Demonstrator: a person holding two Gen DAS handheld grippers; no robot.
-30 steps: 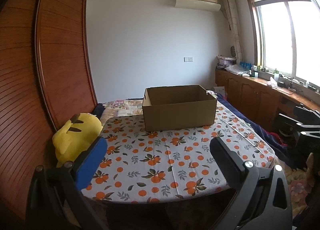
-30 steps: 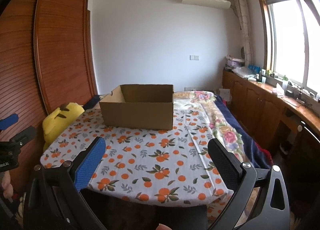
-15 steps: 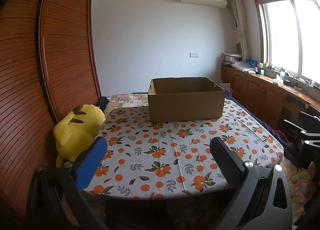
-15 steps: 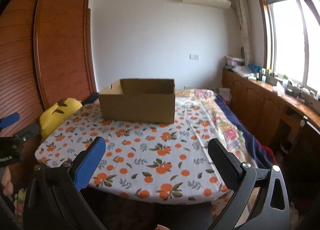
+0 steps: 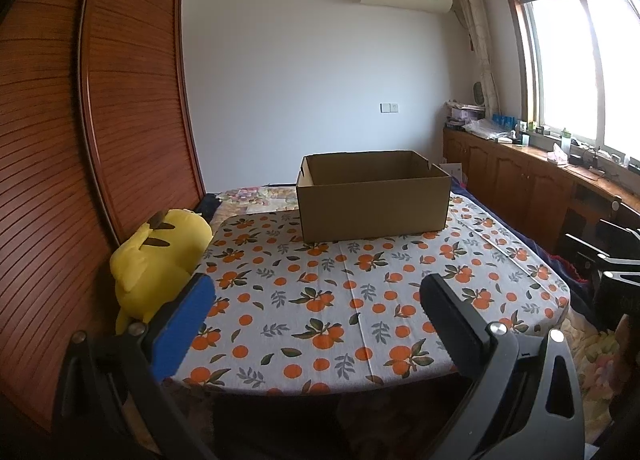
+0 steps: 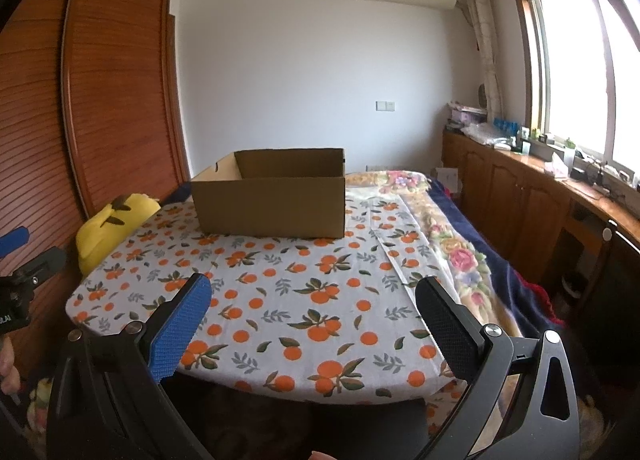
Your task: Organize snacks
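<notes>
An open brown cardboard box (image 5: 372, 199) (image 6: 272, 195) stands at the far end of a table covered with an orange-print cloth (image 5: 340, 300) (image 6: 304, 292). No snacks show in either view, and the inside of the box is hidden from this height. My left gripper (image 5: 316, 300) hangs open before the table's near edge, nothing between its fingers. My right gripper (image 6: 312, 300) is open too, level with the near edge and also holding nothing. Both are well short of the box.
A yellow plush toy (image 5: 156, 260) (image 6: 112, 227) leans at the table's left side against a wooden wardrobe (image 5: 100, 139). Wooden cabinets (image 6: 540, 195) run under the window on the right. A floral bedspread (image 6: 452, 236) lies right of the table.
Both views have dropped lower and level out toward the table, so the box sits higher in frame. Both grippers stay open with nothing in them.
</notes>
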